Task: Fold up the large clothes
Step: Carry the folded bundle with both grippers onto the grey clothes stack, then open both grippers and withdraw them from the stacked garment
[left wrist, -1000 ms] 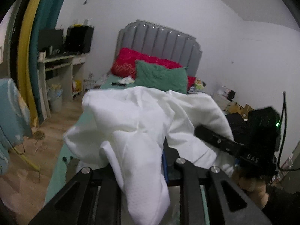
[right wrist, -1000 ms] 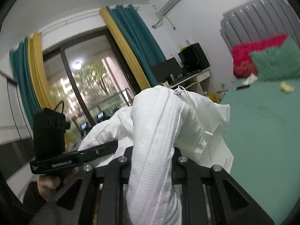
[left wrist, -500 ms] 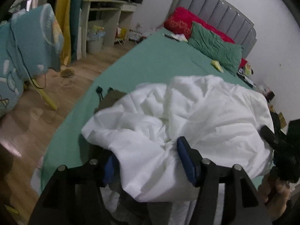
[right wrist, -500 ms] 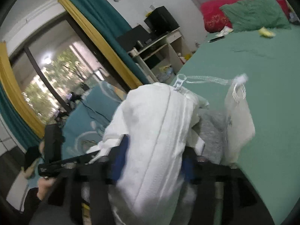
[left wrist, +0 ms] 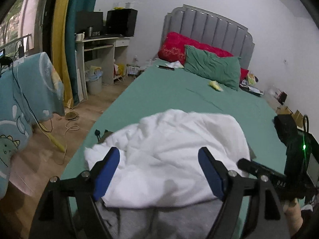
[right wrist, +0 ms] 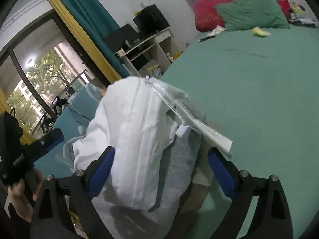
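At the foot of the green-sheeted bed [left wrist: 179, 91], your crumpled white cotton garment [left wrist: 171, 151] lay bundled, unfolded, on grey cloth [left wrist: 159, 219]; left gripper [left wrist: 159, 171] and right gripper [right wrist: 159, 171] jaws were opening, gripping nothing.

Dim, cool indoor light in both views, with a slight green-blue cast. Daylight from the window [right wrist: 37, 83] at left in the right wrist view, overexposed there, with a round bright spot of glare. Soft shadows only under the white garment [left wrist: 169, 155] and on the grey cloth [left wrist: 159, 219] below it. Strong fisheye bending toward the edges; black corners. Motion blur on the garment edges and the tag [right wrist: 201, 127]. Small green lamp [left wrist: 304, 146] glowing at right.
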`<state>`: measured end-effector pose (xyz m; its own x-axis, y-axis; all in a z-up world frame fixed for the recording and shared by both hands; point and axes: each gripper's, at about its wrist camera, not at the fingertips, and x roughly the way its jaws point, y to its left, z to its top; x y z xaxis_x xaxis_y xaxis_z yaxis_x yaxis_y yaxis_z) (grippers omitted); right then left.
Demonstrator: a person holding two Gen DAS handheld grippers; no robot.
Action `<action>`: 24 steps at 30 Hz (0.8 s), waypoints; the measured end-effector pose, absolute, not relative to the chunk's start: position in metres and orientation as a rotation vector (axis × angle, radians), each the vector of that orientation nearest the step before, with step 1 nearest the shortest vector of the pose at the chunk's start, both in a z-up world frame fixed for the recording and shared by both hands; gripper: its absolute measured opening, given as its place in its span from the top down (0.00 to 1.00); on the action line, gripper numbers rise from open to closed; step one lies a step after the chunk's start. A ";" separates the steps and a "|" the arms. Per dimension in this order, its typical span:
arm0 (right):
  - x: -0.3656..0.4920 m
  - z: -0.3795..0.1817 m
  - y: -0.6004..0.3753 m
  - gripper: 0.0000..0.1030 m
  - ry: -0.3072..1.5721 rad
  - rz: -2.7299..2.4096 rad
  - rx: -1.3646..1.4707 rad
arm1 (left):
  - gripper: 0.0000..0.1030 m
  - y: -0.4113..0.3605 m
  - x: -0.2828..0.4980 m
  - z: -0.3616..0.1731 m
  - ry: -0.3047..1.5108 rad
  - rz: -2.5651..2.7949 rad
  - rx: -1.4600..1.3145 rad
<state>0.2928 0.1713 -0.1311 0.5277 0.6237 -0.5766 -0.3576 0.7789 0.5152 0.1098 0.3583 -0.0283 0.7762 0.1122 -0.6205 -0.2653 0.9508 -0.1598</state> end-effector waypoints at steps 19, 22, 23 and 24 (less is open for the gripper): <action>0.185 -0.128 0.064 0.10 0.907 0.549 0.296 | 0.21 0.250 0.053 -0.046 0.731 0.176 -0.259; 0.168 -0.125 0.038 0.10 0.904 0.526 0.300 | 0.21 0.230 0.047 -0.050 0.746 0.163 -0.258; 0.164 -0.124 0.032 0.10 0.902 0.516 0.304 | 0.21 0.223 0.046 -0.051 0.747 0.158 -0.261; 0.159 -0.124 0.022 0.10 0.900 0.505 0.307 | 0.21 0.216 0.044 -0.051 0.748 0.155 -0.260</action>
